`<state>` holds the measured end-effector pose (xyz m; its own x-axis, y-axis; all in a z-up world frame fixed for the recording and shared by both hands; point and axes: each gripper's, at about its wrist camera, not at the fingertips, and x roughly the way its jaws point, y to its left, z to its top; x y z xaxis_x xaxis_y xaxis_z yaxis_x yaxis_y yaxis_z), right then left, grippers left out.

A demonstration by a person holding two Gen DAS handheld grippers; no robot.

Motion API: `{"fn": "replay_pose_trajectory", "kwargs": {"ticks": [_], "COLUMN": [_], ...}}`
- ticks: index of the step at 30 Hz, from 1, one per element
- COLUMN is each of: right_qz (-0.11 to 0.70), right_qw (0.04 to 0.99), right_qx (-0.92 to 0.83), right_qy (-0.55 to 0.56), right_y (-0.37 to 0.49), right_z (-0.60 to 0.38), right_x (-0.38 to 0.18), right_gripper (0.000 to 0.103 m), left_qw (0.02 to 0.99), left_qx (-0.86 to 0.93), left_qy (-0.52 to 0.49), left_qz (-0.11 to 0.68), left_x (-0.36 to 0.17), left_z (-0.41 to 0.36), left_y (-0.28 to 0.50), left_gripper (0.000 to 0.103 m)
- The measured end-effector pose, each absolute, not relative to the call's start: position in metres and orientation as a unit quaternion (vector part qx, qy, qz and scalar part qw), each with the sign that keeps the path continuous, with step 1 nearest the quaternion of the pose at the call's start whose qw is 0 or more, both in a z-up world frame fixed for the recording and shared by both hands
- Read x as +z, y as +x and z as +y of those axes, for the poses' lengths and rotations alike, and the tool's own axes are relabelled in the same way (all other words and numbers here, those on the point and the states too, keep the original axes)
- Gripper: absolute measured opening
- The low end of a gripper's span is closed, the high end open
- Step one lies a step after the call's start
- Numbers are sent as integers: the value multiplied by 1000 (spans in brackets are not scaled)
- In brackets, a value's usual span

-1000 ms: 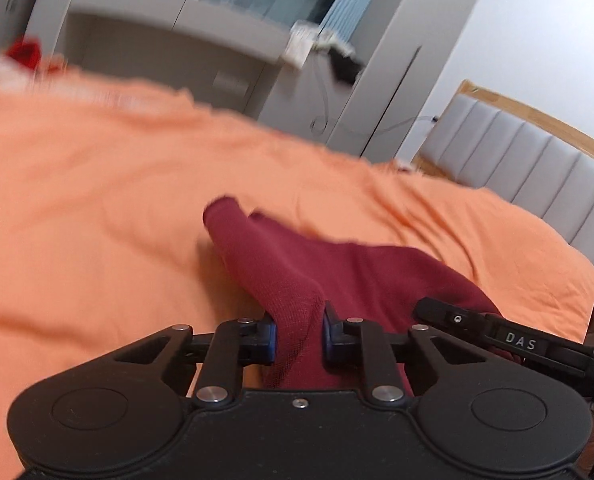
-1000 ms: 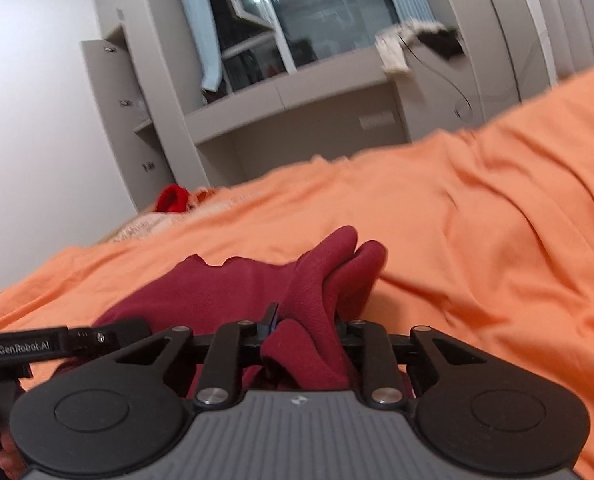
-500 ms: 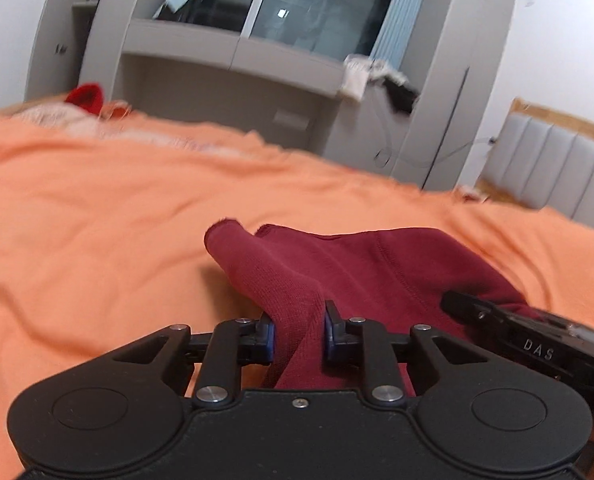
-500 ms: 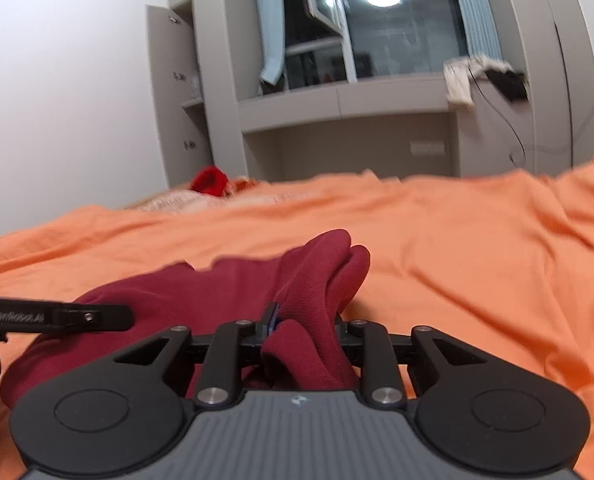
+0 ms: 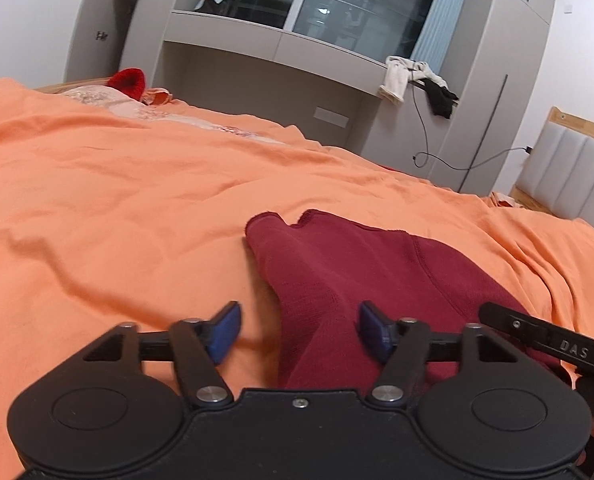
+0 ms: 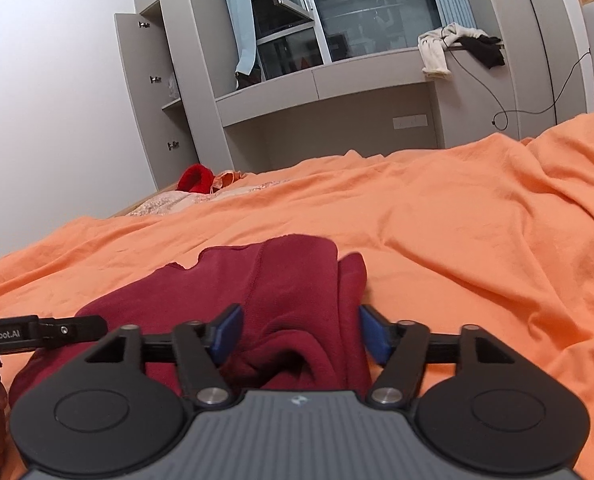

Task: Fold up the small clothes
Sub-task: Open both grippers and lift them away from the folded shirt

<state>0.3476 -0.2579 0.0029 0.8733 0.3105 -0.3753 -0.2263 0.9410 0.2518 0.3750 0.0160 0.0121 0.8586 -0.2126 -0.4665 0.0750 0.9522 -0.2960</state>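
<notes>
A dark red garment is seen lying on the orange bedsheet, low centre of both frames. The left gripper has just been opening; its blue pads are spread wide, a fold of cloth lying loose between them. The right gripper has likewise just been opening, bunched fabric unpressed between its pads.
</notes>
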Motion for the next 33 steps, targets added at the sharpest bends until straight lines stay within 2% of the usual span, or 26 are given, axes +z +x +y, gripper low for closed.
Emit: {"fn": "replay_pose_trajectory", "kwargs": {"ticks": [4, 7, 11, 22, 33], "right_qz": [194, 181, 179, 180, 145], "right_qw": [967, 970, 973, 975, 981], "right_qx": [138, 139, 127, 103, 91], "right_qy": [93, 87, 74, 80, 92], "right_y": [336, 327, 316, 298, 272], "right_z": [-258, -258, -256, -272, -278], "right_x": [9, 12, 14, 16, 28], "right_gripper": [94, 98, 102, 102, 103], "left_qw": [959, 964, 968, 976, 983], "left_qx": [-67, -58, -56, -43, -36], "left_qy": [-126, -109, -89, -2, -7], "left_qz": [246, 234, 226, 216, 181], "left_x": [17, 22, 25, 3, 23], "left_z": [13, 7, 0, -34, -34], "left_y": [366, 357, 346, 333, 314], "left_gripper": [90, 99, 101, 102, 102]}}
